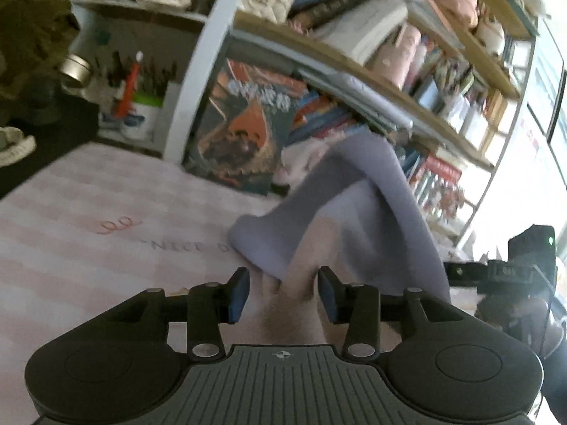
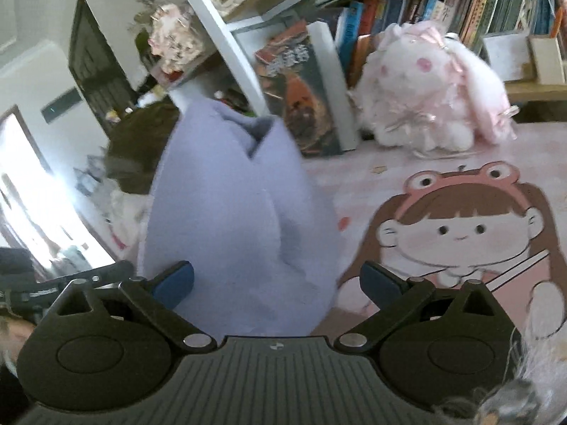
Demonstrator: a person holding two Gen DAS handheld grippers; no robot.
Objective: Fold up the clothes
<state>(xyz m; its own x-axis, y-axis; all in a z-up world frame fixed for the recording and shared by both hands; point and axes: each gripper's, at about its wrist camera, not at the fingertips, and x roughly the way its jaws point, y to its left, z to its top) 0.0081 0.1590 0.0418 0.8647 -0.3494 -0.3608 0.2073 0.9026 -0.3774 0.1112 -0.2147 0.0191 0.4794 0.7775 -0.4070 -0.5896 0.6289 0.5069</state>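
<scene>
- Lavender cloth (image 1: 358,209) is hanging in the air above the pink tabletop (image 1: 88,212), draped in soft folds just in front of the bookshelf (image 1: 407,81).
- In the left wrist view the cloth's lower corner is reaching down close to the left tongs (image 1: 281,292), whose blue pads are standing apart; pale fabric is lying between them, but whether the pads are pressing on it cannot be told.
- In the right wrist view the same cloth (image 2: 234,219) is filling the middle, its bottom edge sitting between the widely spread blue pads of the right tongs (image 2: 278,283); the pads are standing clear of it, released.
- A notch in the cloth's top edge is showing toward the bookshelf (image 2: 407,7).
- A large dark book (image 2: 301,99) is leaning upright against the bookshelf, just behind the cloth.
- A white and pink plush toy (image 2: 428,95) is sitting on the tabletop (image 2: 354,184) at the foot of the bookshelf, to the right of the book.
- A cartoon girl print (image 2: 460,233) is lying on the tabletop, nearer than the plush toy and to the right of the cloth.
- A cup of pens (image 1: 141,106) is standing to the left of the bookshelf's white post.
</scene>
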